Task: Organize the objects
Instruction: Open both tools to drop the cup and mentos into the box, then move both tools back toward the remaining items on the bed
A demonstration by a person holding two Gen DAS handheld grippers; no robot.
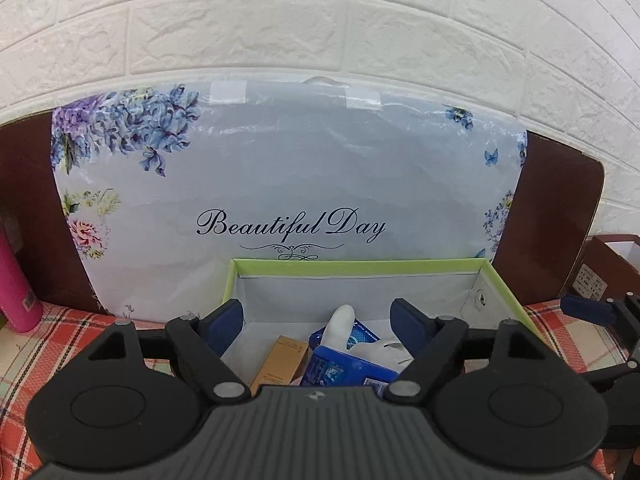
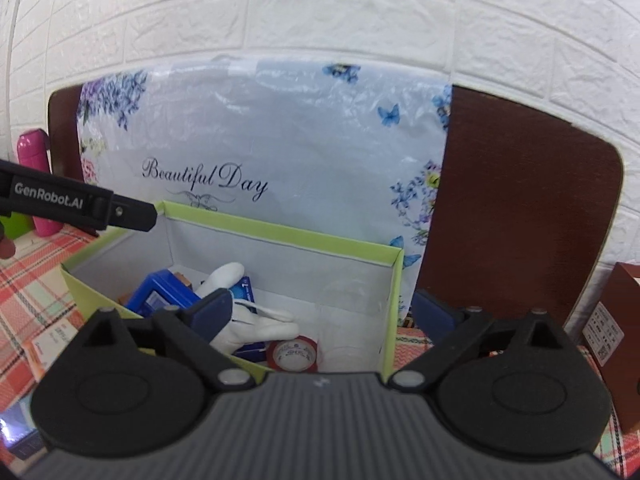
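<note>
- Left wrist view: a green-edged box [image 1: 360, 266] is seen open on the checked worktop [image 1: 60, 344], right in front of a big flowery bag [image 1: 288, 184] with "Beautiful Day" printed on it.
- The bag is propped against a brown board [image 1: 560, 216], and a white brick wall [image 1: 320, 20] is seen behind both.
- A pink bottle [image 1: 16, 280] is stood at the far left, and a brown carton [image 1: 608, 268] at the far right.
- Inside the box, a white glove [image 1: 344, 324], a blue packet [image 1: 344, 368] and a small tan box [image 1: 282, 360] are piled together at the near end.
- In the right wrist view, a red roll of tape [image 2: 294, 354] is seen lying in the box beside the glove [image 2: 248, 320], and some clear plastic is seen next to it.
- The left gripper [image 1: 318, 320] is held over the near end of the box with its fingers [image 1: 228, 320] spread wide, and nothing is held between them.
- The right gripper [image 2: 324, 312] is held at the right end of the box [image 2: 394, 300] with its fingers [image 2: 212, 312] spread very wide; one is inside the box and one outside, and nothing is gripped.
</note>
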